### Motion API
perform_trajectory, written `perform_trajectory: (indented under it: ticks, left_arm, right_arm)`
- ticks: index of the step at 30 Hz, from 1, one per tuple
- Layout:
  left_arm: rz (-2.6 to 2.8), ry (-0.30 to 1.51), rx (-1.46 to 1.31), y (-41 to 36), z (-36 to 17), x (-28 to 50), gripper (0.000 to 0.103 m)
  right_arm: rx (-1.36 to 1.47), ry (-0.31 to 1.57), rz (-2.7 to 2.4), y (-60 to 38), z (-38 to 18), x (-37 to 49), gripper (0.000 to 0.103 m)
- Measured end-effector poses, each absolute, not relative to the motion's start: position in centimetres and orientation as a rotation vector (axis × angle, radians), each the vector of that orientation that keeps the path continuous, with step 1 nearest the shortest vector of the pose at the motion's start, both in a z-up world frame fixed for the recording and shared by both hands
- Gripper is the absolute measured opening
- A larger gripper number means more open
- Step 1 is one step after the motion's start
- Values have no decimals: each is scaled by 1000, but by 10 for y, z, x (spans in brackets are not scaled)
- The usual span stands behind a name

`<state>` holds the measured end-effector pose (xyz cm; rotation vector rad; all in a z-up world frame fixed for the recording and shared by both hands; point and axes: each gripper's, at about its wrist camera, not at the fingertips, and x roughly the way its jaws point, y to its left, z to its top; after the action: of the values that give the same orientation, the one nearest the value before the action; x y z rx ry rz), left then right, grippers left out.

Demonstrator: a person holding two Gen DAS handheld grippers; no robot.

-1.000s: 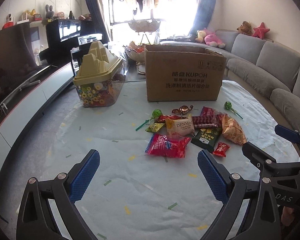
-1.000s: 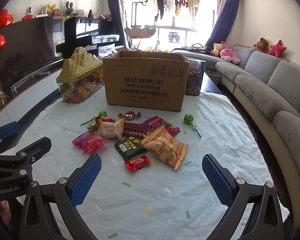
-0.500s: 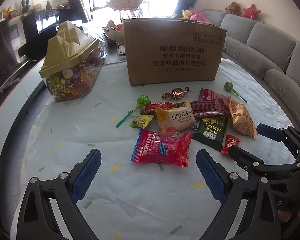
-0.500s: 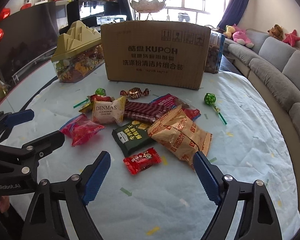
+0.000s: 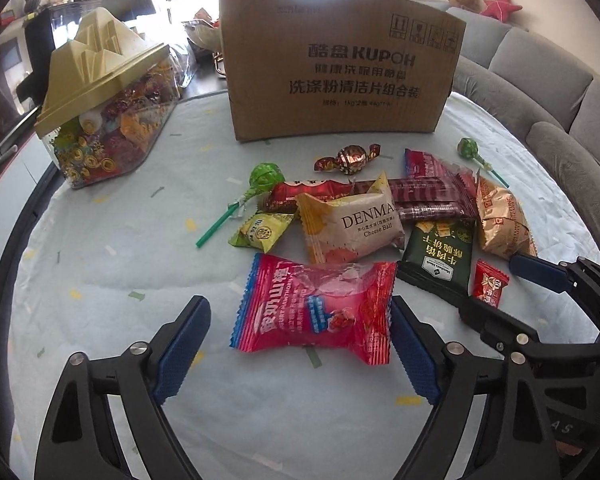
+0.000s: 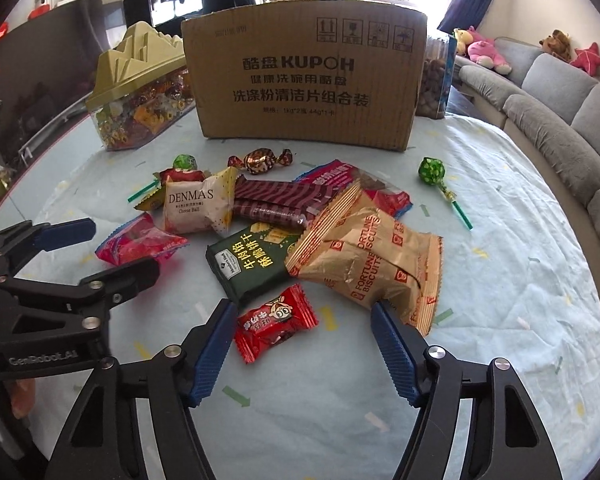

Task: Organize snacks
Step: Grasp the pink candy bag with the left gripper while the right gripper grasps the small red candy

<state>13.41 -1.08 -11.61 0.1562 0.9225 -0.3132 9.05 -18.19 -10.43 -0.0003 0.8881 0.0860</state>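
Several snack packets lie in a heap on the table in front of a cardboard box [image 5: 340, 64]. My left gripper [image 5: 300, 340] is open, its jaws on either side of a pink hawthorn packet [image 5: 316, 308], not closed on it. My right gripper [image 6: 304, 344] is open, just before a small red candy [image 6: 276, 320] and beside a gold fortune biscuit bag [image 6: 372, 256]. A dark green packet [image 6: 252, 260], a white DENMAS cheese ball pack [image 6: 198, 204] and the pink packet [image 6: 140, 244] lie further in. The box also shows in the right wrist view [image 6: 304, 76].
A clear candy jar with a gold lid [image 5: 104, 108] stands left of the box. Green lollipops [image 6: 432, 172] [image 5: 260, 180] and a wrapped chocolate [image 5: 352, 156] lie near the heap. A grey sofa [image 6: 560, 92] runs along the right. The table edge [image 5: 16, 224] curves at the left.
Both grippers have moved forward and down toward the snack heap. The pink packet now lies between the left jaws, and the red candy lies close before the right jaws.
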Motion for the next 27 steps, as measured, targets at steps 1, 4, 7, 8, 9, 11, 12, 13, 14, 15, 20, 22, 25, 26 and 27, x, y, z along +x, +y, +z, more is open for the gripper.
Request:
perform_trajectory:
  ticks: [1, 4, 7, 8, 9, 11, 12, 13, 14, 15, 20, 22, 25, 26, 27]
  left_arm:
    - [-318, 924, 155, -12, -117, 135, 84]
    - [-331, 922, 147, -14, -117, 136, 79]
    - [-339, 929, 136, -15, -118, 138, 70]
    - [-339, 925, 133, -15, -118, 137, 69]
    - [-338, 921, 133, -15, -118, 137, 68]
    - [-342, 910, 127, -15, -115, 135, 62]
    - [-346, 908, 121, -15, -114, 134, 59]
    - [-347, 907, 117, -14, -113, 133, 57]
    - [-346, 907, 114, -14, -112, 132, 55]
    - [-344, 907, 109, -14, -111, 132, 54]
    - [-346, 914, 88, -13, -109, 127, 52]
    - [-340, 910, 82, -13, -107, 124, 52]
    - [-331, 900, 72, -11, -103, 118, 52]
    - [-328, 898, 70, -10, -102, 117, 52]
    - [-324, 896, 66, -10, -100, 115, 52]
  right_arm:
    - [1, 893, 93, -182, -105, 91, 68]
    - [-10, 893, 95, -180, -108, 91, 66]
    - [-10, 891, 98, -180, -107, 91, 62]
    - [-12, 890, 99, -180, -107, 91, 60]
    - [-16, 888, 101, -179, -107, 90, 56]
    - [-26, 884, 110, -177, -107, 90, 50]
    - [-28, 883, 116, -176, -107, 90, 46]
    - [-29, 882, 120, -176, -107, 89, 42]
    - [-28, 882, 124, -176, -107, 89, 39]
    - [-24, 882, 129, -176, -106, 89, 36]
    - [-7, 884, 147, -177, -104, 88, 30]
    - [-2, 882, 152, -177, -103, 86, 27]
    - [2, 875, 162, -178, -99, 83, 23]
    - [5, 874, 166, -178, -98, 83, 22]
    - [3, 873, 168, -178, -97, 82, 21]
